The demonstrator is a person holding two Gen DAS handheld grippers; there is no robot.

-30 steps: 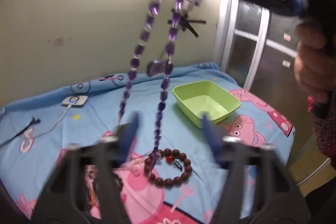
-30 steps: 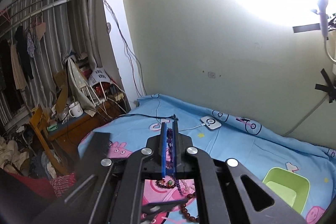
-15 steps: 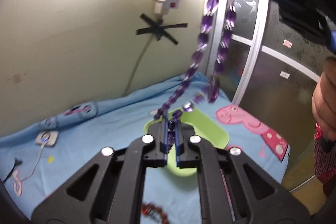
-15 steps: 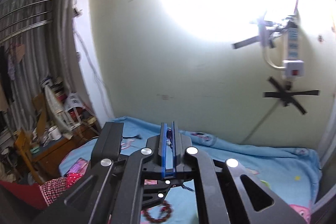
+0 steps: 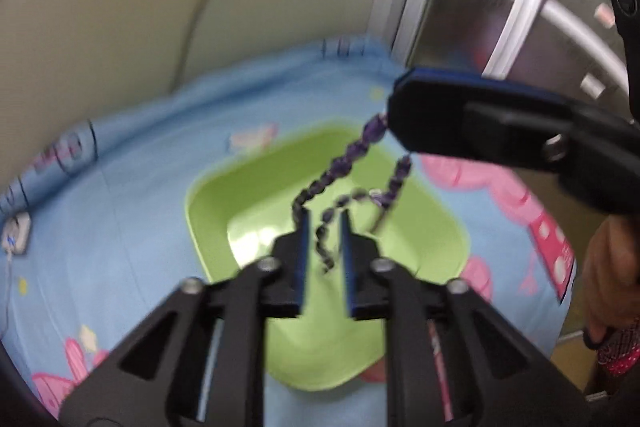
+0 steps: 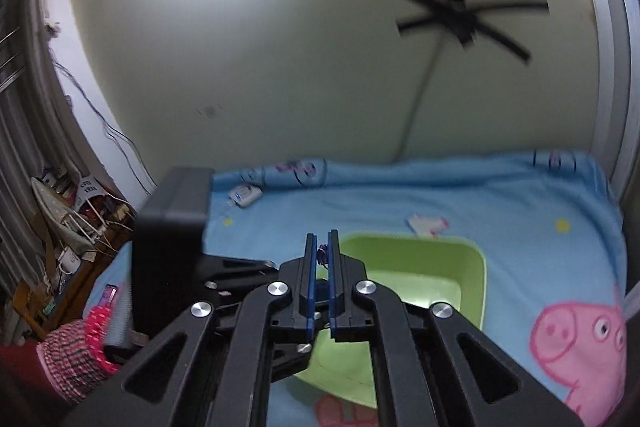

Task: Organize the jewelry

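Half a second ago the left gripper (image 5: pixel 324 251) was pinched on the necklace (image 5: pixel 352 155); now its jaws stand narrowly apart, beads loose between them. The right gripper (image 6: pixel 322 259) – nearly closed – seems to grip the strand's top. It dangles over the tray (image 5: pixel 224 187), so lowering it in looks near.

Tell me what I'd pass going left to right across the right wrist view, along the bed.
white charger → purple bead necklace between the right gripper's fingers → green tray → pink pig print
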